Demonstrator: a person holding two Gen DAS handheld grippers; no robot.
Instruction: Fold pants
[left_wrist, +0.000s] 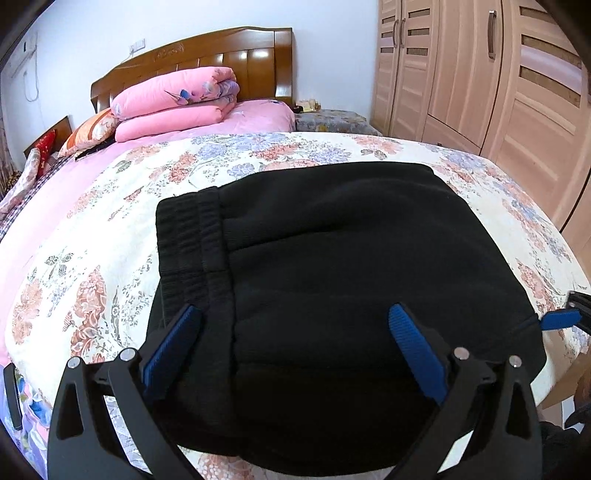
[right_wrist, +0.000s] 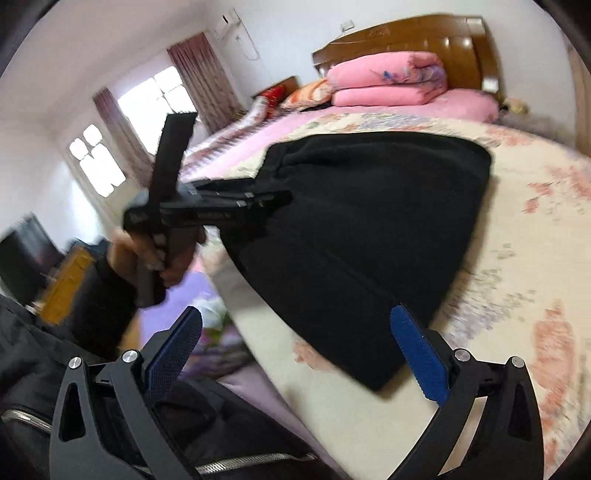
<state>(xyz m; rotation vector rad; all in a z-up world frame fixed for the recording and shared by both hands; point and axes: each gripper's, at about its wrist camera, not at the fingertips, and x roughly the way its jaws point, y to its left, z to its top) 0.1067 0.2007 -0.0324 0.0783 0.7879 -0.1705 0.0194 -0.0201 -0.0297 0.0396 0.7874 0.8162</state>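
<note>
Black pants (left_wrist: 332, 258) lie folded into a compact bundle on the floral bedspread (left_wrist: 92, 295), elastic waistband on the left. My left gripper (left_wrist: 295, 321) is open just over the bundle's near part, its blue pads wide apart and nothing clamped. The right wrist view is blurred. It shows the pants (right_wrist: 351, 221) ahead, their near corner lying between the spread fingers of my open right gripper (right_wrist: 295, 332). A hand holds the left gripper (right_wrist: 273, 197) at the pants' left edge. One blue pad of the right gripper (left_wrist: 557, 319) shows at the bundle's right edge.
A folded pink quilt (left_wrist: 177, 99) and pillows (left_wrist: 88, 131) lie by the wooden headboard (left_wrist: 229, 55). A wardrobe (left_wrist: 480, 74) stands right of the bed, with a covered bedside table (left_wrist: 332, 122) beside it. The person's dark jacket (right_wrist: 184, 424) is close under the right gripper.
</note>
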